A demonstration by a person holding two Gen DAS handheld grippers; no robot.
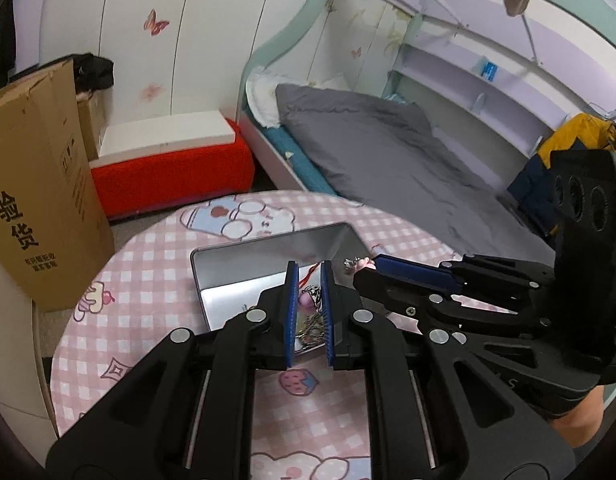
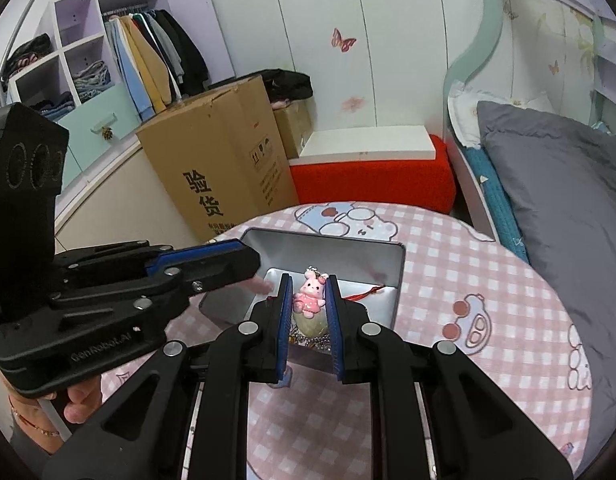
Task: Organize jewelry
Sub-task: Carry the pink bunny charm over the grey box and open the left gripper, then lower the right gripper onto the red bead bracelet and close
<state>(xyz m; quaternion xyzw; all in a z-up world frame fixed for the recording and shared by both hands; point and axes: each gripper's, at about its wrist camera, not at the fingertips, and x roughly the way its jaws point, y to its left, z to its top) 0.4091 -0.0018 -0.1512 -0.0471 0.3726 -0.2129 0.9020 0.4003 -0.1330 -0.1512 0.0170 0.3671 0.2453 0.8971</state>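
A silver metal tin (image 1: 235,264) (image 2: 348,252) stands open on the pink checked round table (image 1: 147,264) (image 2: 468,260). Inside it lie chains, a red cord (image 2: 368,293) and a black-and-white charm (image 1: 312,293). My right gripper (image 2: 308,280) is shut on a pink bunny keychain (image 2: 308,298) and holds it over the tin; it shows in the left wrist view (image 1: 366,268) coming in from the right. My left gripper (image 1: 309,268) hangs over the tin with its jaws a little apart and nothing pinched; in the right wrist view it (image 2: 251,256) reaches in from the left.
A tall cardboard box (image 1: 39,192) (image 2: 223,160) stands left of the table. A red stool (image 1: 171,168) (image 2: 372,176) with a white board is behind it. A bed with grey bedding (image 1: 388,148) (image 2: 568,184) runs along the right.
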